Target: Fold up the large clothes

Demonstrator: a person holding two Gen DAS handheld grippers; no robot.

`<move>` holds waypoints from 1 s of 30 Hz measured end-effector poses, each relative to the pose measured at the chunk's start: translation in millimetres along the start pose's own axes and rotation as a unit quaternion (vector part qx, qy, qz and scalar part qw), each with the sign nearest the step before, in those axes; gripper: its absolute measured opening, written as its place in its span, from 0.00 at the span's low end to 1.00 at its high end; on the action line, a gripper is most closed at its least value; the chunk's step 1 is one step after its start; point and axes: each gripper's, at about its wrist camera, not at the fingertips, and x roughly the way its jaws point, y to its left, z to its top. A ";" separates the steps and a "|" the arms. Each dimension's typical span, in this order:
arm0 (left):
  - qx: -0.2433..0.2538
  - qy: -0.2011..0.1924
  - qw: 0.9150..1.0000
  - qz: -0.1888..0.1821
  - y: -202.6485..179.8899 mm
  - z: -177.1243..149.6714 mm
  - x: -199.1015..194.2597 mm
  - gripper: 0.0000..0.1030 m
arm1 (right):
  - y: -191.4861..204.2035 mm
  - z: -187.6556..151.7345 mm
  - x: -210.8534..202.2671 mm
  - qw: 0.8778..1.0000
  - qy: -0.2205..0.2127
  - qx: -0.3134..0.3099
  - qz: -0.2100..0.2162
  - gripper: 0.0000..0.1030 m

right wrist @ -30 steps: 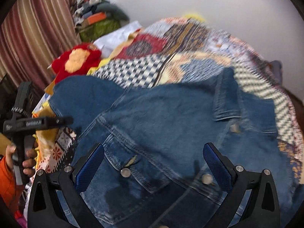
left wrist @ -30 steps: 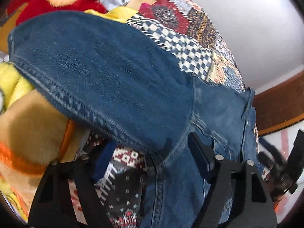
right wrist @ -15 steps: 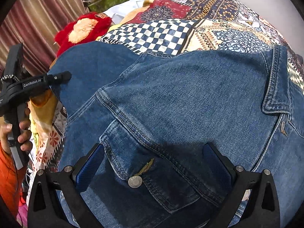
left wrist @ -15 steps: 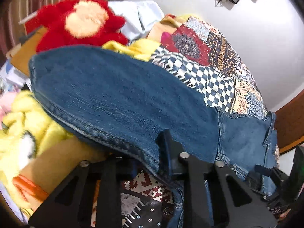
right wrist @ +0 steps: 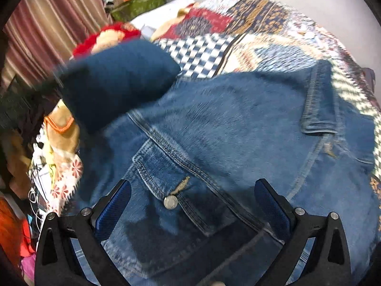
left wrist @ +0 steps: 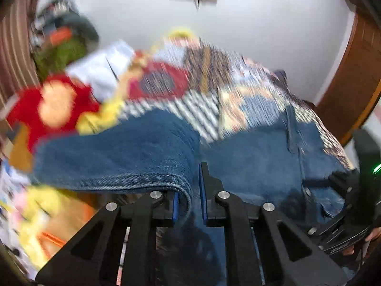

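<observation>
A blue denim jacket (right wrist: pixel 238 124) lies front up on the patchwork bedspread (right wrist: pixel 262 31), with a buttoned chest pocket (right wrist: pixel 176 186) and collar (right wrist: pixel 319 109) showing. My left gripper (left wrist: pixel 188 190) is shut on the jacket's sleeve (left wrist: pixel 114 159) at its seam edge and holds it lifted. In the right wrist view the raised sleeve (right wrist: pixel 119 81) hangs over the jacket's left side. My right gripper (right wrist: pixel 190 205) is open and empty just above the chest pocket. It also shows at the right edge of the left wrist view (left wrist: pixel 352 209).
A red plush toy (left wrist: pixel 52 104) and yellow soft things (left wrist: pixel 38 205) lie left of the jacket. A striped curtain (right wrist: pixel 47 23) and piled clothes (right wrist: pixel 138 0) stand at the back left. A wooden door frame (left wrist: pixel 352 76) is at the right.
My left gripper closed on the sleeve's edge and lifted it up and toward the jacket body. My right gripper stayed open, hovering over the chest pocket.
</observation>
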 end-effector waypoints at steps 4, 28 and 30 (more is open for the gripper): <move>-0.027 0.081 0.996 -0.023 -2.1 -25.8 41.3 0.13 | -12.9 -4.5 -31.0 1.000 -0.025 0.012 -0.013 1.00; -0.295 0.059 0.950 -0.086 151.6 -30.5 49.7 0.74 | -26.0 -10.5 -36.5 0.999 -0.036 0.037 -0.008 1.00; -0.306 0.055 0.947 -0.081 157.6 -28.3 50.3 0.58 | -28.0 -12.7 -36.0 0.999 -0.037 0.033 -0.014 1.00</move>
